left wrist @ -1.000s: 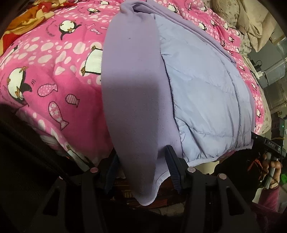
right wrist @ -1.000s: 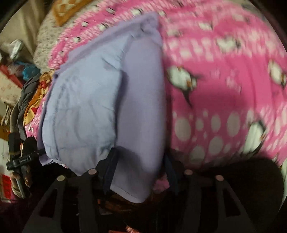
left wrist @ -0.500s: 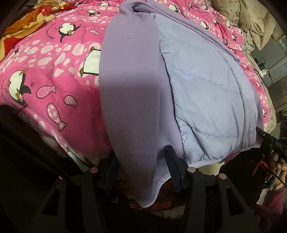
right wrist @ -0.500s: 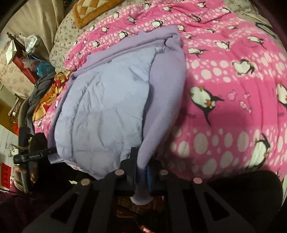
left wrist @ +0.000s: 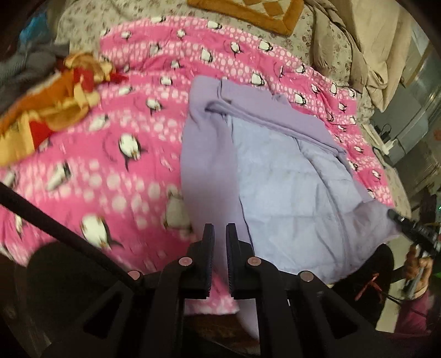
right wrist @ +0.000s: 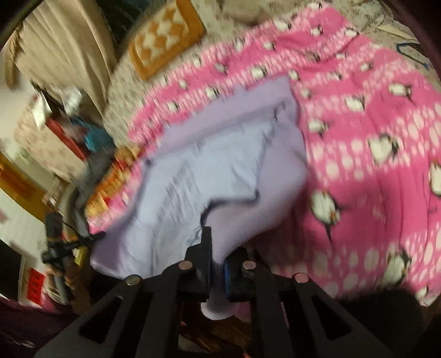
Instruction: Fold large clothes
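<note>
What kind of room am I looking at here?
Most likely a bedroom: a bed under a pink penguin blanket, an orange patterned cushion near its head, and a lavender jacket spread on top for folding.

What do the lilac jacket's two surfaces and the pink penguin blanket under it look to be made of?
Jacket's pale panel: looks like thin, smooth woven shell, probably nylon or polyester, with stitched quilt lines and fine creases. Jacket's darker lilac part: matte and soft, likely fleece, with no sheen or stitching. Pink penguin blanket: printed, soft-looking, probably plush fleece, though blur hides any pile.
</note>
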A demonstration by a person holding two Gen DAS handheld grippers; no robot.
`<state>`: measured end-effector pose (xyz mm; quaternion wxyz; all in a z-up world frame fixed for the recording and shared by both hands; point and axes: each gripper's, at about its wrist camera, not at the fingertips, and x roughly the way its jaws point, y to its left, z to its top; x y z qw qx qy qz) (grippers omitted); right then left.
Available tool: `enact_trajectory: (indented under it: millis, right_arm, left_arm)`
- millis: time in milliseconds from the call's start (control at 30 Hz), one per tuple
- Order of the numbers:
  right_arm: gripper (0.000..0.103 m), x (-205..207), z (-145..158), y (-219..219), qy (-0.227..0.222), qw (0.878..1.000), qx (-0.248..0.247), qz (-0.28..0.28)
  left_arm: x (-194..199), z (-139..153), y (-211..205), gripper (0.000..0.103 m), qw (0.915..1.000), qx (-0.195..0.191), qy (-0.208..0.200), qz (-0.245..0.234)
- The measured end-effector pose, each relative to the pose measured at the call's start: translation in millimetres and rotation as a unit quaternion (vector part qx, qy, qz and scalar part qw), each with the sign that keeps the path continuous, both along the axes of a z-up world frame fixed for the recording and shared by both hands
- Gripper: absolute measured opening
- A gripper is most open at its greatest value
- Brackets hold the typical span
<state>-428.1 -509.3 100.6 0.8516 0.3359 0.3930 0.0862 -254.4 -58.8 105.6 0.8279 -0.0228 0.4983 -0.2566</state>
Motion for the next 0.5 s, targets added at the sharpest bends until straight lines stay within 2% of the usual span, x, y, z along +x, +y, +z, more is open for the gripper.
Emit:
enact_trajectory:
  millis: [100, 200, 233, 267, 367, 500]
  right_arm:
    - [0.007, 10.5, 8.7, -3.1, -0.003, 1.0, -0.021, -0.006]
    - [0.007, 20.2, 5.4, 1.7, 0.007, 1.0, -0.023, 0.002]
    - [0.007, 19.2, 2.3, 1.1, 0.012, 1.0, -0.025, 0.005]
    - [0.007, 19.9, -1.4, 1.2, 0.018, 0.999, -0.026, 0.008]
    - [0.007, 18.2, -15.6, 1.0, 0.035, 0.999, -0.019, 0.011]
    - [0.009, 13.9, -30.5, -3.7, 0.058, 0.998, -0.012, 0.011]
  left_arm:
    - [3.1, -5.3, -0.2, 0.0, 0.9999, -0.003, 0.012, -0.003]
    - [-2.2, -23.6, 0.1, 0.0, 0.9988, -0.005, 0.049, -0.008]
    - [-6.6, -31.3, -0.4, 0.001, 0.9981, 0.0, 0.061, -0.007]
    - [-10.2, -39.2, 0.1, 0.011, 0.9971, 0.002, 0.075, -0.01]
    - [-21.3, -57.6, 5.1, 0.02, 0.995, 0.008, 0.099, -0.004]
    - [-32.4, -78.5, -2.8, 0.022, 0.9922, 0.029, 0.12, -0.015]
